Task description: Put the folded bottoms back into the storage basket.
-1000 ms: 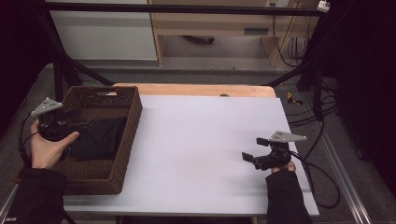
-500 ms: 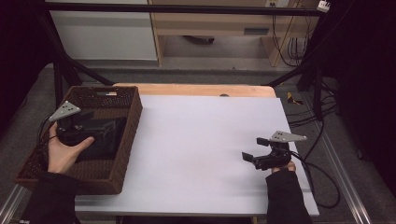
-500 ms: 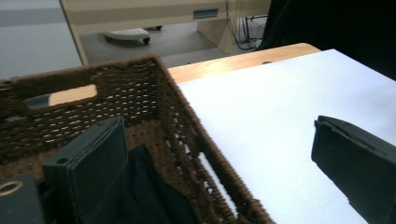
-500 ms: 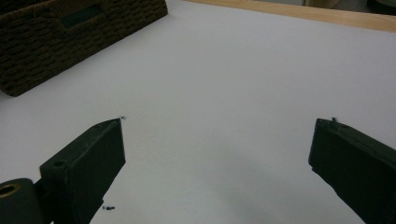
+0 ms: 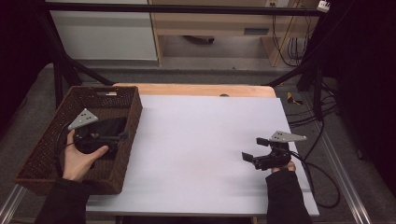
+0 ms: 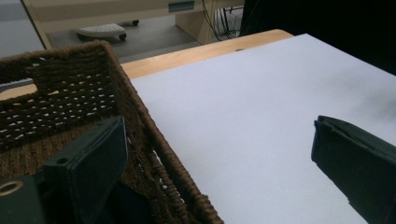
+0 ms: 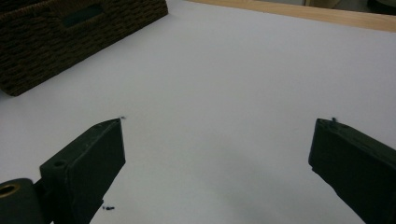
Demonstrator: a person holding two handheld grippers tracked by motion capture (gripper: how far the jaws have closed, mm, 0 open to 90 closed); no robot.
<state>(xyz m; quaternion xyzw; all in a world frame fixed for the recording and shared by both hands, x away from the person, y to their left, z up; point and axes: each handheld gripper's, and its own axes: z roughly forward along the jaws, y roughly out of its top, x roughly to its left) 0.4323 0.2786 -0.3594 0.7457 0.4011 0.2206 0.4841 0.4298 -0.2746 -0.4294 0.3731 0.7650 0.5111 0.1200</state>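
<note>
The left gripper (image 5: 122, 136) is held over the right-hand wall of a brown wicker basket (image 5: 44, 154), which stands at the left edge of a white table (image 5: 201, 140). In the left gripper view, the two black jaws are seen spread wide apart, with nothing held between them: one jaw lies over the inside of the basket (image 6: 60, 93) and the other over the bare table (image 6: 243, 102), so that the woven wall passes between them. A dark, cloth-like thing (image 5: 109, 125) is seen inside the basket, just beside the gripper; what it is cannot be told.

The right gripper (image 5: 254, 149) is held low over the right part of the table, well apart from the basket. In the right gripper view, its jaws are likewise shown spread wide and empty above the white surface (image 7: 224, 84), and the basket (image 7: 56, 42) is seen far off at the upper left. A few small dark specks (image 7: 108, 208) lie on the table near one jaw. A strip of bare wood (image 5: 196, 89) borders the far edge of the white surface.
</note>
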